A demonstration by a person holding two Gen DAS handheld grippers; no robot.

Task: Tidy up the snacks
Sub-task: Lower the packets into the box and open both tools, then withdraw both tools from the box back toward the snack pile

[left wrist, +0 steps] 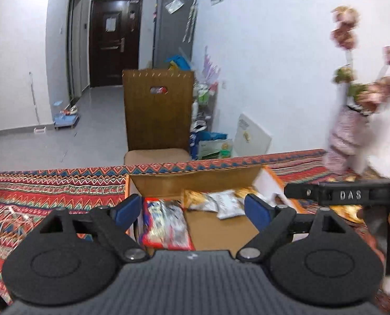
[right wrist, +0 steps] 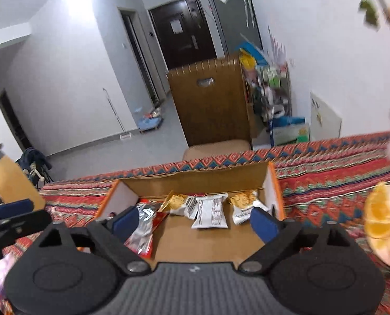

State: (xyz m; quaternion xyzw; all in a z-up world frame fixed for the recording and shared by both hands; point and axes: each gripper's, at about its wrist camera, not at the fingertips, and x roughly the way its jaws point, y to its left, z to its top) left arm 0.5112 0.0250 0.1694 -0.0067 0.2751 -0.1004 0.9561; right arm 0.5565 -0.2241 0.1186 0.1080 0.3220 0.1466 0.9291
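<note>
Snack packets (left wrist: pixel 166 225), red and silver, lie inside an open brown cardboard box (left wrist: pixel 195 178) on patterned red cloth (left wrist: pixel 37 191); left gripper (left wrist: pixel 195 210) gapes empty above. Right view: right gripper (right wrist: pixel 195 221) likewise spread, nothing held, box rim clear of both fingers.

Box (right wrist: pixel 195 181): stood open on the desk (right wrist: pixel 326 173), near its far edge.
Packets (right wrist: pixel 210 210): lay in the box along its far wall, side by side.
Bag (right wrist: pixel 142 231): lay in the box's left part.
Chair (right wrist: pixel 210 105): stood behind the desk, beyond the box.
Fridge (left wrist: pixel 172 29): stood behind the chair, against the right wall.
Door (left wrist: pixel 113 39): was at the far end, left of the fridge.
</note>
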